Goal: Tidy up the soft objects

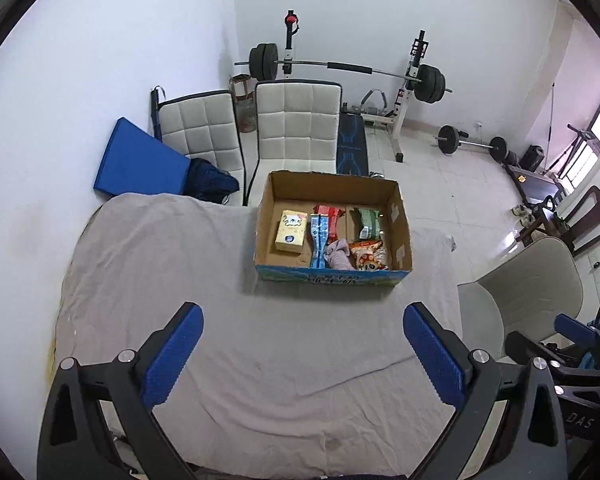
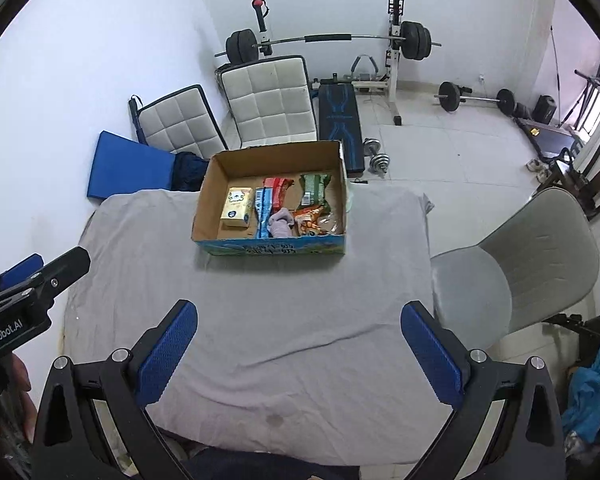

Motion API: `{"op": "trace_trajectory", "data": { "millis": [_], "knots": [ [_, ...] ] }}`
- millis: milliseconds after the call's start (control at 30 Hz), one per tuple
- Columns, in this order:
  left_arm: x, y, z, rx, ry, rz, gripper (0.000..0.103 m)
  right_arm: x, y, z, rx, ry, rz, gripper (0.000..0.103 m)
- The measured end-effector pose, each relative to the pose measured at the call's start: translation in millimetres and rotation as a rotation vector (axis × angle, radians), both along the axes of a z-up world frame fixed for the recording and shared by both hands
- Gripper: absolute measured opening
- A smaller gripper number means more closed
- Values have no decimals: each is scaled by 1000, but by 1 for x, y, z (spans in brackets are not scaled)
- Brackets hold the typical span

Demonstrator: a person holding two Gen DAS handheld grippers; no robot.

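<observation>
- The left gripper (image 1: 302,354) hangs over the grey cloth-covered table (image 1: 180,264), its blue-padded jaws spread wide and holding nothing.
- The right gripper (image 2: 299,350) does likewise, jaws wide apart and bare.
- The open brown cardboard box (image 1: 400,216) sits at the table's far side, holding a yellow tissue pack (image 1: 290,232), snack packets and a crumpled lilac cloth (image 1: 338,254).
- Only the right wrist view shows a chrome dumbbell (image 2: 377,157) on the floor behind the box.
</observation>
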State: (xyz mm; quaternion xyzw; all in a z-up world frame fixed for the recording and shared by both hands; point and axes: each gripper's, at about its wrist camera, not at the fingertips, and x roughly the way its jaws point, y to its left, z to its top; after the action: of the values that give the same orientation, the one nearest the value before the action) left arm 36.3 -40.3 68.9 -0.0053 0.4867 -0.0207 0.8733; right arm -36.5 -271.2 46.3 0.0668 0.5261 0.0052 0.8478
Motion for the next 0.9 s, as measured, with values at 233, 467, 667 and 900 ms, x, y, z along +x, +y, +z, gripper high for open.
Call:
{"op": "trace_trajectory", "data": {
  "millis": [233, 467, 667, 900],
  "knots": [
    [0, 1, 2, 12, -32, 15, 103, 3, -2, 10, -48, -54, -32, 103],
    [15, 3, -1, 36, -67, 36, 103, 22, 9, 21, -71, -116, -32, 103],
    [28, 4, -2, 51, -86, 40, 103, 47, 15, 15, -100, -130, -39, 103],
    [44, 3, -11, 64, -75, 36, 103, 71, 15, 6, -118, -130, -60, 103]
  ]
}}
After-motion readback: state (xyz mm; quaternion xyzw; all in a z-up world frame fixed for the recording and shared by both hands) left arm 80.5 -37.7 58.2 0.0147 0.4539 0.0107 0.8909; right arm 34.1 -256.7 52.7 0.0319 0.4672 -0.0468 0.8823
